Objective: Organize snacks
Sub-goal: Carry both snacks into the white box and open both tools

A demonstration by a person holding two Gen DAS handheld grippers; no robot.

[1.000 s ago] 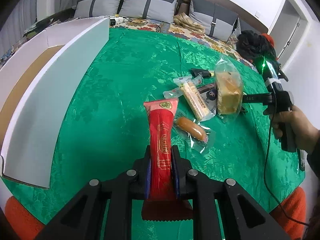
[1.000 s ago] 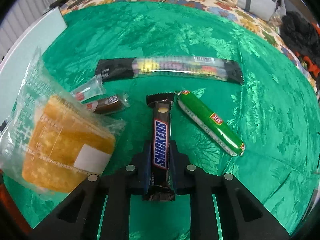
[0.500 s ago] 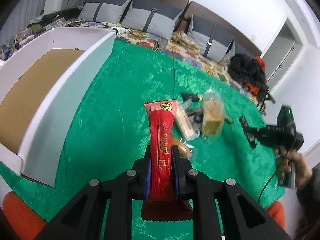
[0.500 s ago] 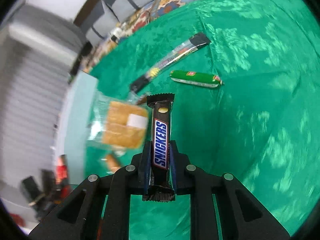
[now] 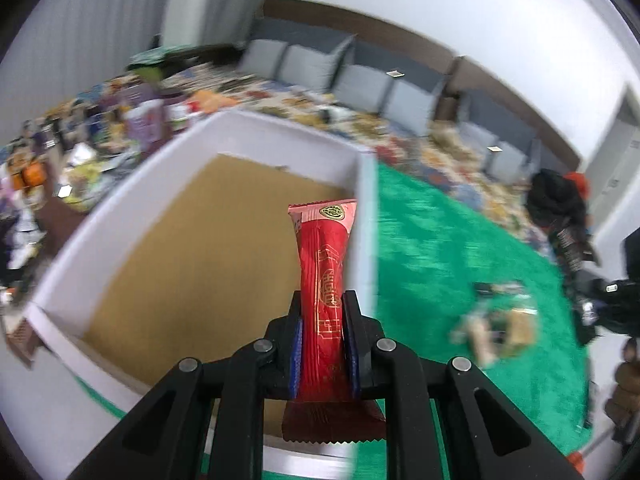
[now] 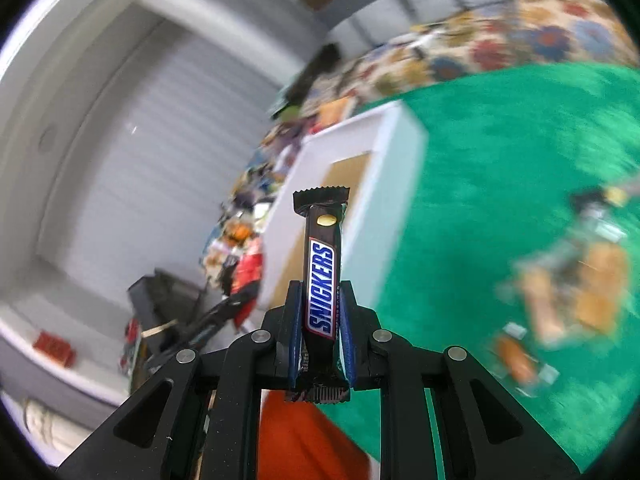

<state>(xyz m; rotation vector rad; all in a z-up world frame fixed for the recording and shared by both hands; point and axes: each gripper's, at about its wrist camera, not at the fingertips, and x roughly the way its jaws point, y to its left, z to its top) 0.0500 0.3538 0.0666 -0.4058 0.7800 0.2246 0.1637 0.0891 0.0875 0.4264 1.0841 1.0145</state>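
Left wrist view, L to R: far left is a blurred clutter of small items, too smeared to name. Next, a white box [image 5: 256,132] w/ brown cardboard floor, open top; its near wall is partly cut off behind the tool's black arms. The left tool [image 5: 323,332] is clamped on a red snack packet [image 5: 326,264], which stands upright betw. the blue pads, its top end in front of the box's right wall and its serrated bottom edge poking out below the fingers. Whether the packet is over the box interior or over the wall can't be told. Right of the box, green cloth [image 5: 440,264] covers the surface under the things; a loose pile of snacks [image 5: 496,324] lies on it, too blurred to sort into single items. Far right edge: a dark shape and part of a hand, cut off by the frame.

Right wrist view, L to R: grey wall and blurred floor clutter at left. The right tool [image 6: 321,336] is closed tight on a Snickers bar [image 6: 322,280], upright, logo facing the camera, crimped end on top. Behind it the same white box [image 6: 384,200], only partly seen, tilted in frame. Right of that the green cloth [image 6: 480,160], then the snack pile [image 6: 572,280], heavily motion-blurred; orange-brown pieces in clear wrap are all that reads.
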